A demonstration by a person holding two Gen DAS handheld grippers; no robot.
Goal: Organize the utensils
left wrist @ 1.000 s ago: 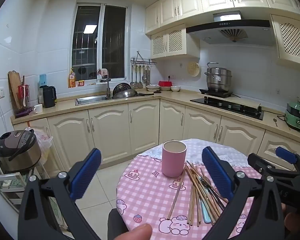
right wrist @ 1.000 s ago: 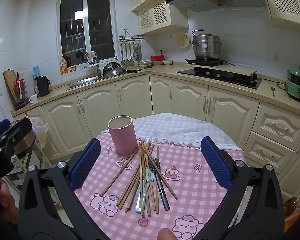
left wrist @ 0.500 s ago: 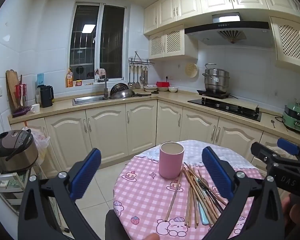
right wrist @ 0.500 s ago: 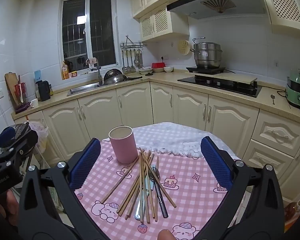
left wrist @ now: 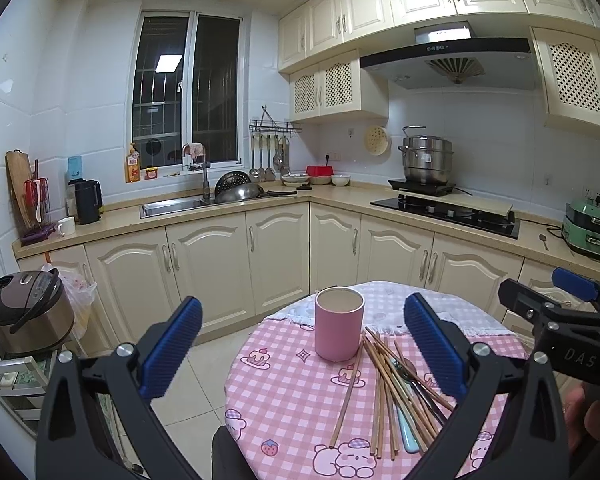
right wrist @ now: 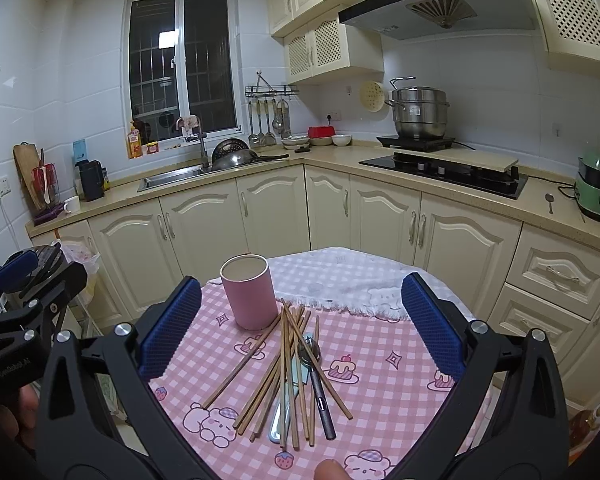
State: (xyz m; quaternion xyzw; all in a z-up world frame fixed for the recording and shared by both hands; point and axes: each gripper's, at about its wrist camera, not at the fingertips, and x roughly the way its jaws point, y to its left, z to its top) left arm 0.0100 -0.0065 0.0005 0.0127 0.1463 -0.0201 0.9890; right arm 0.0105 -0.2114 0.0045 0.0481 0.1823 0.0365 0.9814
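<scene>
An empty pink cup (left wrist: 339,328) (right wrist: 248,291) stands upright on a round table with a pink checked cloth (left wrist: 284,396) (right wrist: 384,376). Beside it lies a loose heap of wooden chopsticks (left wrist: 384,392) (right wrist: 284,364), with a dark-handled spoon (right wrist: 318,384) and a pale blue utensil (left wrist: 405,432) among them. My left gripper (left wrist: 300,344) hangs open above the table's left side, nothing between its fingers. My right gripper (right wrist: 300,328) is open too, held above the heap. Each gripper shows at the edge of the other's view.
Cream kitchen cabinets and a counter (left wrist: 340,200) wrap round behind the table, with a sink (left wrist: 172,206) and a hob (left wrist: 448,212). A rice cooker (left wrist: 26,312) stands on a low rack at the left. A white cloth (right wrist: 340,280) covers the table's far side.
Both grippers have drawn back and risen a little, so the table, cup and chopsticks look smaller and lower. Nothing on the table has moved. Both stay open.
</scene>
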